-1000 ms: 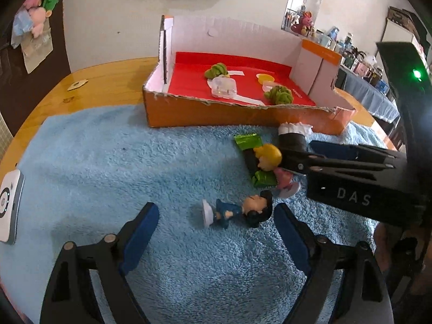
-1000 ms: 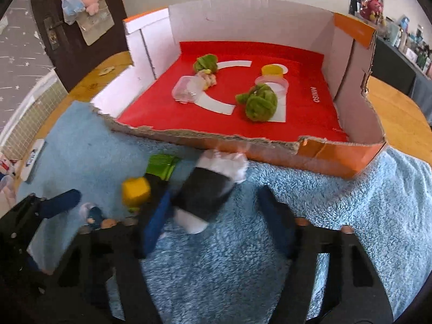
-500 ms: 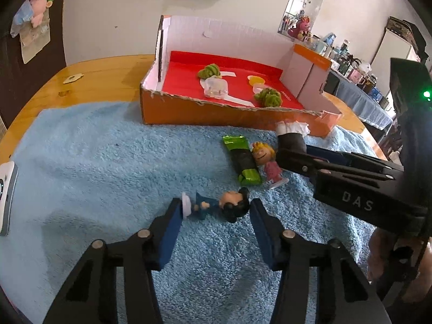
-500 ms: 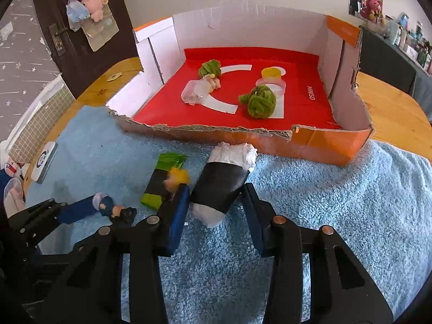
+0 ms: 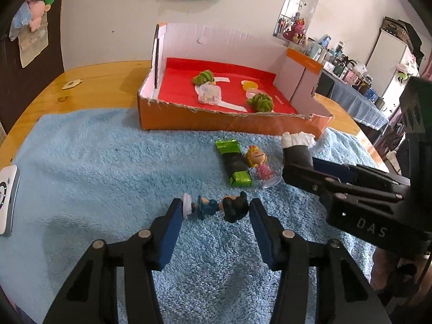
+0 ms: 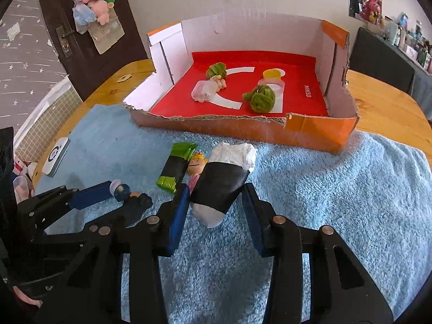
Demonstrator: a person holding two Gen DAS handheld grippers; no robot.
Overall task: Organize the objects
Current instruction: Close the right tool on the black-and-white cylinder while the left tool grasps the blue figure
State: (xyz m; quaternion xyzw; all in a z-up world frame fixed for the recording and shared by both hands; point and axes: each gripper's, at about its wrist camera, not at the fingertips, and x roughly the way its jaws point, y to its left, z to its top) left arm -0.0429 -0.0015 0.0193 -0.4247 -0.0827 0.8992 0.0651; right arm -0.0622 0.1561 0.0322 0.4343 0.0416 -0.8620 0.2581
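Note:
A small figurine (image 5: 213,207) with a blue body and black hair lies crosswise between my left gripper's (image 5: 214,210) blue pads, which are shut on its base and head. My right gripper (image 6: 216,202) is shut on a black roll stuffed with white tissue (image 6: 220,183), tilted just above the blue towel (image 6: 337,189). The roll (image 5: 297,154) also shows in the left wrist view, where it is held at the right. A green-and-black snack bar (image 5: 233,162) and a blonde girl figurine (image 5: 257,162) lie loose on the towel between the grippers.
An orange cardboard box (image 6: 243,131) with a red floor stands behind the towel, holding two green yarn balls (image 6: 260,98), a clear plastic tub (image 6: 203,91) and a yellow lid (image 6: 272,74). A white device (image 5: 6,197) lies at the towel's left edge. Wooden table (image 5: 108,81) surrounds everything.
My left gripper's jaws closed from wide apart onto the blue figurine. The right gripper's jaws closed onto the black roll and drew back a little from the box.

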